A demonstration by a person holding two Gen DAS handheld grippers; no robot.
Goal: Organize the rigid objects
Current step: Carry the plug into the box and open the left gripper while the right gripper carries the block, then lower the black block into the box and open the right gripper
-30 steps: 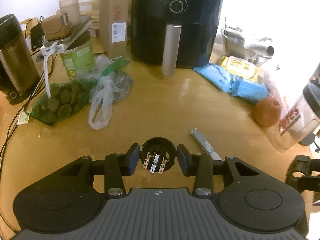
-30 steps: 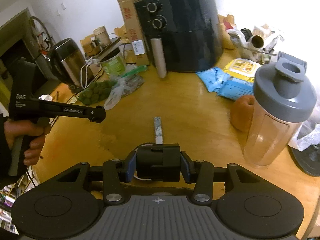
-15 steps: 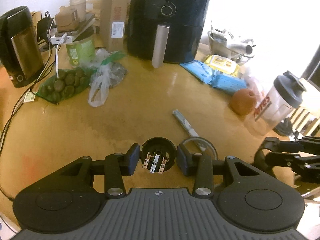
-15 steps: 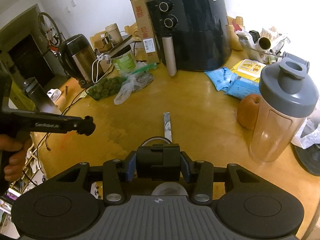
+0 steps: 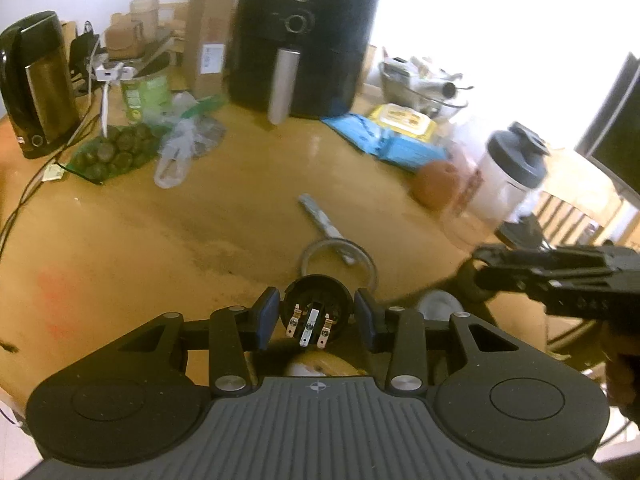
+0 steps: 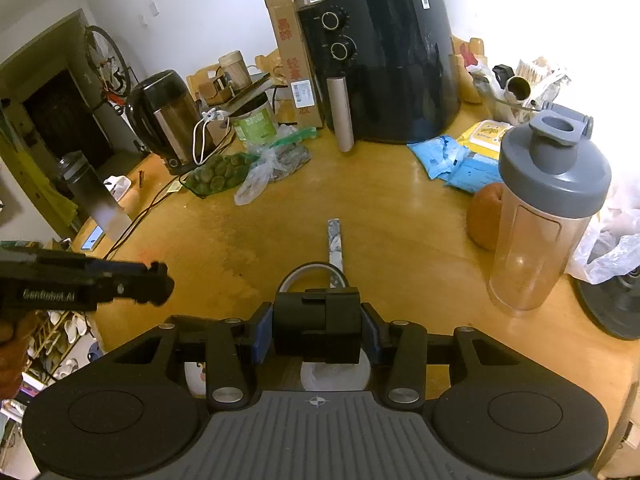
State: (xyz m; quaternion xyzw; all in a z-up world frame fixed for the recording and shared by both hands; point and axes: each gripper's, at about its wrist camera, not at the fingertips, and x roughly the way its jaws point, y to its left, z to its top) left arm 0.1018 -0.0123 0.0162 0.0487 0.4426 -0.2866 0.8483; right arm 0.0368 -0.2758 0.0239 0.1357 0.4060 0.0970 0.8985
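Left-wrist view showed the left gripper (image 5: 316, 318) clamped on a round black plug housing (image 5: 318, 312), while the right gripper (image 6: 316, 326) pinched a black block-shaped part (image 6: 316, 326), both above the wooden table (image 6: 400, 220), apparently for sorting.

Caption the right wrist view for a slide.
Right gripper holds a black plug part above the table, shaker at right.

Air fryer (image 6: 380, 60), kettle (image 6: 164, 116) and shaker bottle (image 6: 544, 216) on table (image 6: 400, 208).
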